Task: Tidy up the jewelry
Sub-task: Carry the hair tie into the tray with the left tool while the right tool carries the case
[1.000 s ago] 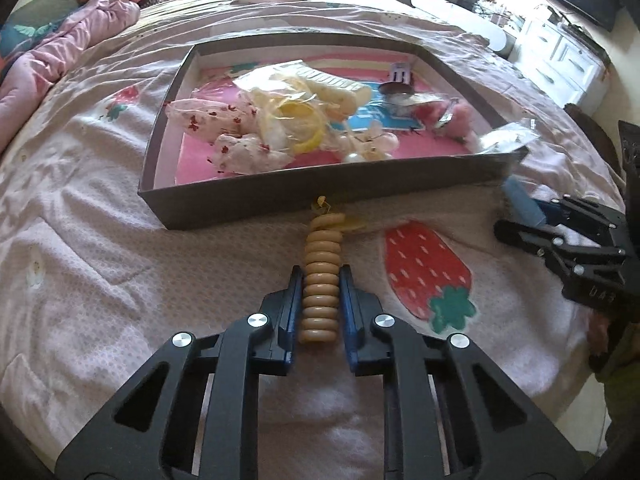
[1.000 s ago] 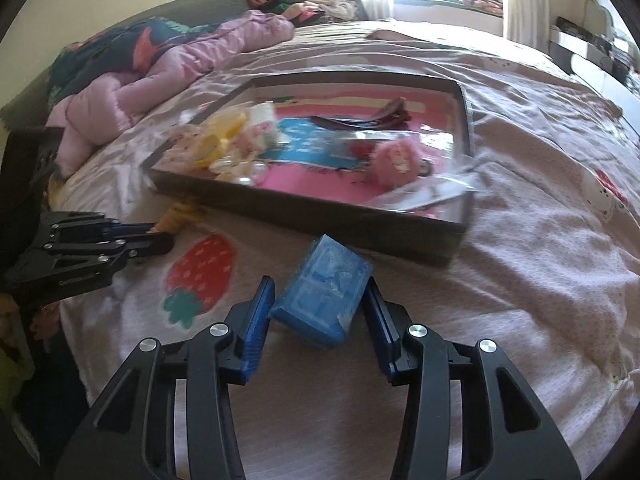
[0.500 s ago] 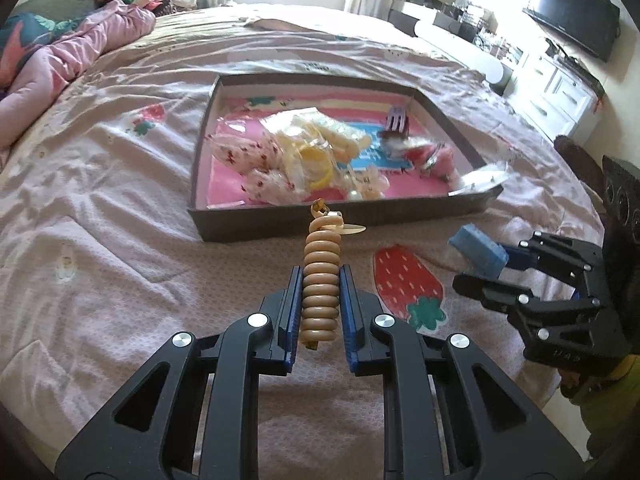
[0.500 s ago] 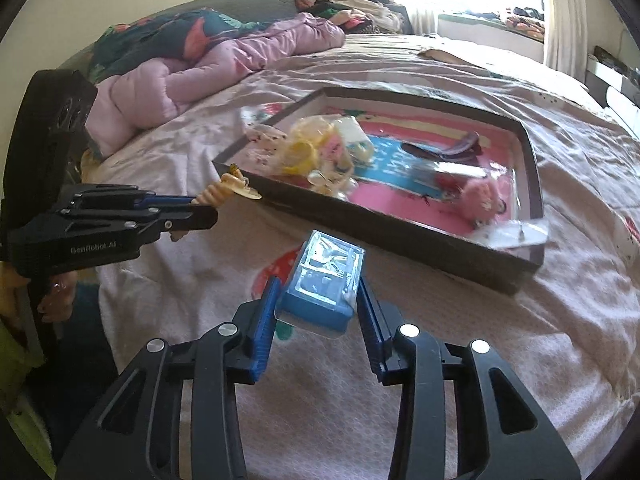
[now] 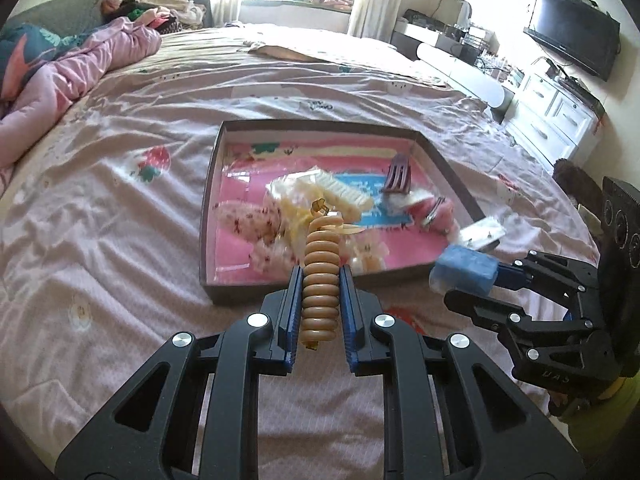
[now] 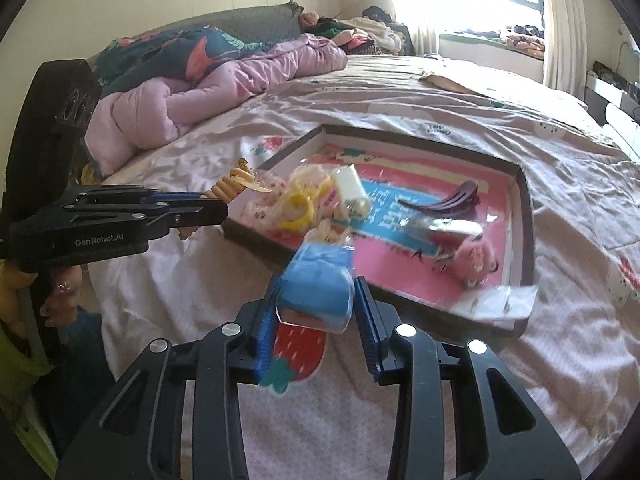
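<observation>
My left gripper is shut on a tan spiral hair coil, which is lifted above the bed just in front of the tray. The dark-walled tray has a pink floor and holds a yellow ring, floral cloth pieces, a purple hair claw and a pink fluffy clip. My right gripper holds a blue wrapped packet in the air near the tray's front corner. Its jaws are closing, and the pads press on the packet. In the right wrist view the left gripper is at the left with the coil.
A clear plastic packet hangs over the tray's near right corner. A pink quilt is bunched at the far left of the bed. White drawers and a TV stand to the right. A hand grips the left tool.
Both grippers have risen off the bed with the coil and the blue packet. The right jaws have narrowed on the packet, and the tray now sits lower and farther in both views.
</observation>
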Demonstrator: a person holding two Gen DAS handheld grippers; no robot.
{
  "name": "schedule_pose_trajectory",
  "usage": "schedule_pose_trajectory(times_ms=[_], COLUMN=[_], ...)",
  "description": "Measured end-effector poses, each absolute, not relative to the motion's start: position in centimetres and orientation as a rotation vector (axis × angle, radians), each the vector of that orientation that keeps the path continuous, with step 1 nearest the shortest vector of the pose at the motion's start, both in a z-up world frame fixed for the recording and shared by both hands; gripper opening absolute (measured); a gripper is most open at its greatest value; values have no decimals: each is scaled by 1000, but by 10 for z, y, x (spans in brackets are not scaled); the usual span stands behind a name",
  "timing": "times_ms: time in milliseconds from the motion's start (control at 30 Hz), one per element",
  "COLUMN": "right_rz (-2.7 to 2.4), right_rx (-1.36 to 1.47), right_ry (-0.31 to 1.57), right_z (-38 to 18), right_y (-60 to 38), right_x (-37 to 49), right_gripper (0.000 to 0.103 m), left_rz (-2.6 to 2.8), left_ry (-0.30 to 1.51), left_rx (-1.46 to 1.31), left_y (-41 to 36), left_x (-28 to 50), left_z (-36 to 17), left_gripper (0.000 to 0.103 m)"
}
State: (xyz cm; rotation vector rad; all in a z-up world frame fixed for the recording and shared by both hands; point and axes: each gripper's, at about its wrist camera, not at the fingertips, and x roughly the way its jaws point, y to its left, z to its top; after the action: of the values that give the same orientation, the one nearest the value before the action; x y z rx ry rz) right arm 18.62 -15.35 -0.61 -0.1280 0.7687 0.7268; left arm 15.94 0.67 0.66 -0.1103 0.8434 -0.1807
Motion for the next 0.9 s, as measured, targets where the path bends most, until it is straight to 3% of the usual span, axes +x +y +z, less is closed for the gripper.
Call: schedule_pose_trajectory(times_ms=[900], right_rz=[508], right_rx=[-66], right_ry=[724], right_z=[-7], right_y=[-212], right_x=[266], right_gripper=[33], left_rz=[-266], left_ry=[862], left_rx=[-97], left_y=[-41], left_x=[228], left_z=[-7], left_gripper=[11])
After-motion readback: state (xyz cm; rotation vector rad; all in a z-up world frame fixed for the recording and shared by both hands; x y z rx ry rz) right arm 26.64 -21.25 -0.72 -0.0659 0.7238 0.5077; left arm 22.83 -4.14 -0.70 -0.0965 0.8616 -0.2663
